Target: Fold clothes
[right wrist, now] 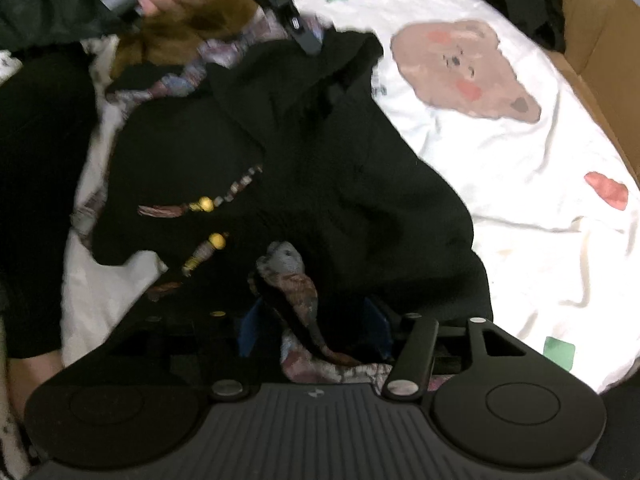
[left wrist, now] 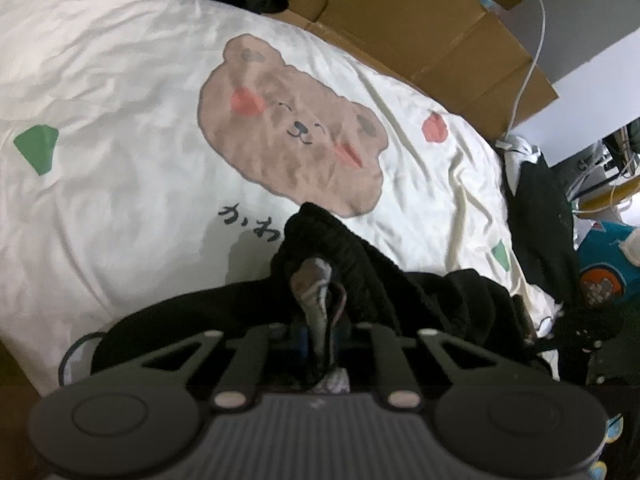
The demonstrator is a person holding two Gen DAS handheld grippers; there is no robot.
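- Our left tool (left wrist: 320,300) has its jaws drawn together on a raised fold of the black garment (right wrist: 320,152), with a strip of its patterned lining (left wrist: 316,280) caught in the pinch.
- Our right tool (right wrist: 316,320) sits low over the near edge of the same garment; its jaws stand apart with patterned lining lying between them, and we cannot see the pads pressing on it.
- The garment lies crumpled on the bed, spread from the near edge toward the bear print (left wrist: 292,140).
- We judge it soft and limp, likely with some weight, since it looks thick and lined. It will sag and bunch from a single grip, so two spread holds along a hem or seam suit it better than the middle.
- The gold buttons (right wrist: 206,204) and trim could snag.
- The bedsheet (left wrist: 120,80) is white, wrinkled and yielding, so it may drag along with the cloth.
- Cardboard boxes (left wrist: 420,28), a white cable (left wrist: 532,48) and other dark clothes (left wrist: 536,208) crowd the far side.
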